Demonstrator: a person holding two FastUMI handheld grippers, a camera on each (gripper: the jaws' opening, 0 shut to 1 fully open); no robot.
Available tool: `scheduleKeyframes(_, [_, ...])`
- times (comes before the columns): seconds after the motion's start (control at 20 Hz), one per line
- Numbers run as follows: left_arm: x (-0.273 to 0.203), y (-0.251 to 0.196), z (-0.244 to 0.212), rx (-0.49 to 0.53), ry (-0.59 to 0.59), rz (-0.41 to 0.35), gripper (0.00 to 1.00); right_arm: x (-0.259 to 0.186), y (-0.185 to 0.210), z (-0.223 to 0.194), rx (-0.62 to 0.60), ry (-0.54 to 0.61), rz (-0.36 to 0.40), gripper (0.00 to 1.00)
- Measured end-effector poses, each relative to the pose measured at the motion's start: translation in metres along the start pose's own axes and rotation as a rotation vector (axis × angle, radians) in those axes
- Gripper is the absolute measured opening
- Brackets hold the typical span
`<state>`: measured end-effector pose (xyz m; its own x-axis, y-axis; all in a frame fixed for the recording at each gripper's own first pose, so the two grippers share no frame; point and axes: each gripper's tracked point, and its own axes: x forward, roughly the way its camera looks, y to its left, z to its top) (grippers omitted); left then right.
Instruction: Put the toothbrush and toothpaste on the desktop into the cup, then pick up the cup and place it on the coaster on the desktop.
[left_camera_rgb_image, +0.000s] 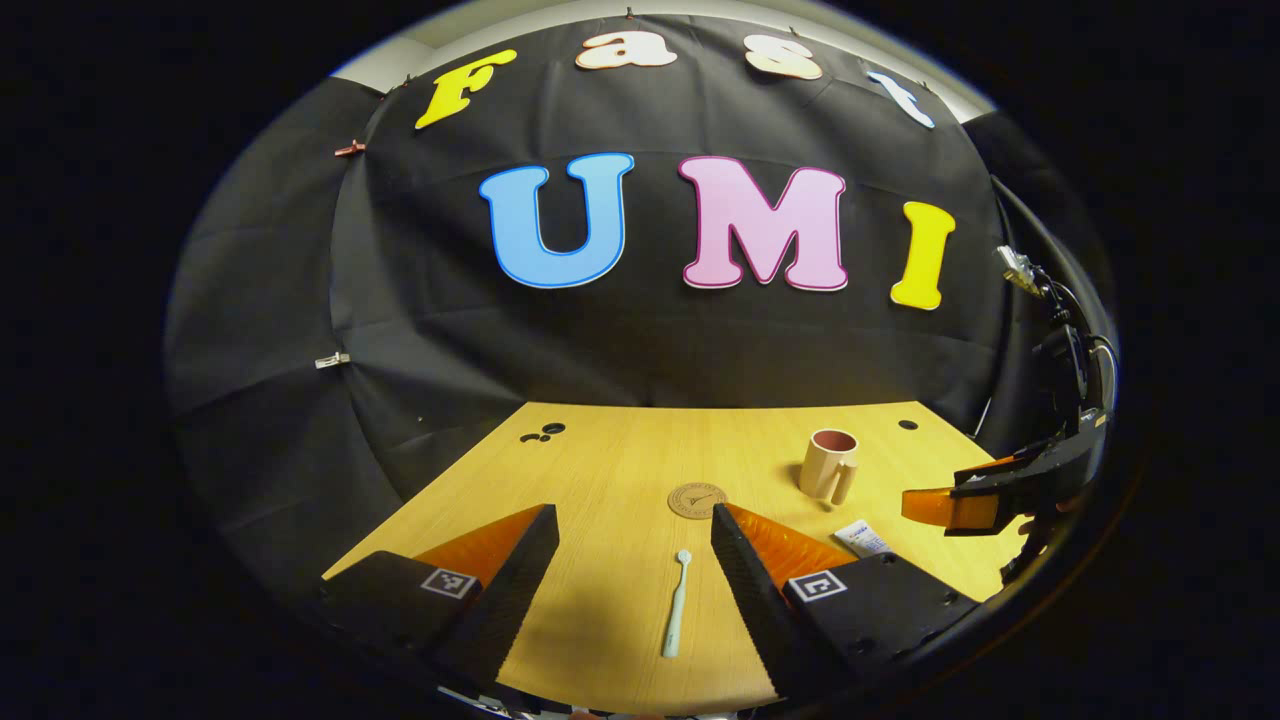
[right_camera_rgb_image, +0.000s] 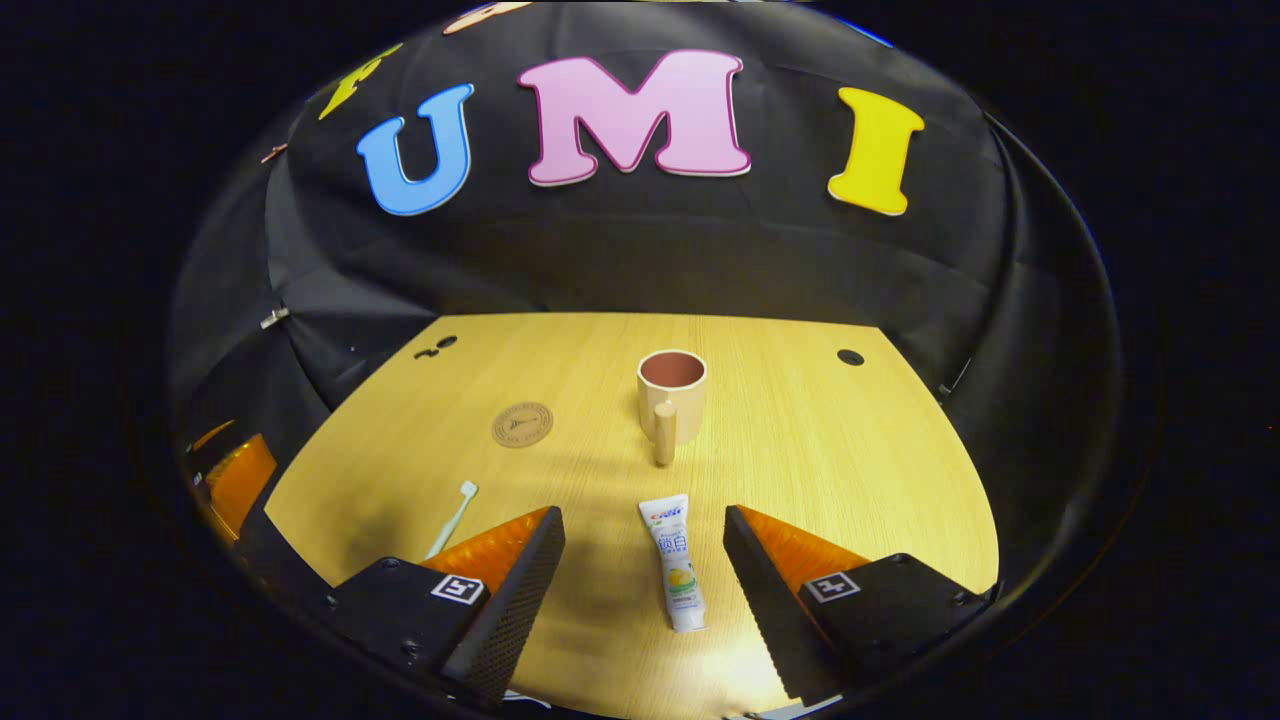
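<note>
Lying flat on the desktop (right_camera_rgb_image: 800, 450), the toothpaste (right_camera_rgb_image: 675, 565) sits dead centre between the right gripper (right_camera_rgb_image: 645, 555) fingers, long axis running along the approach line, its far end aimed at the cup (right_camera_rgb_image: 672, 393); which end carries the cap is hard to tell. Jaws spread wide, nothing held. Same picture for the toothbrush (left_camera_rgb_image: 677, 603): centred ahead of the left gripper (left_camera_rgb_image: 635, 555), head pointing away toward the coaster (left_camera_rgb_image: 697, 499), jaws spread, empty. Each item has its own nearer arm. Cup stands upright, handle toward the right gripper, well apart from the coaster.
</note>
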<state>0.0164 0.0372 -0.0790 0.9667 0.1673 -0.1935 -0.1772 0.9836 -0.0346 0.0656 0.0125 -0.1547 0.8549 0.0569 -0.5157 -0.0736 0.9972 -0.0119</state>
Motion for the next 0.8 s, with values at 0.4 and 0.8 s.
scheduleKeyframes(0.4, [0.023,0.002,-0.030,-0.002,0.094,0.086,0.97,0.049,-0.007,-0.034,-0.039,0.178,0.029,0.99])
scheduleKeyframes(0.8, [0.040,-0.013,-0.059,0.029,0.203,0.117,0.98,0.098,-0.016,-0.089,-0.085,0.372,0.030,0.99])
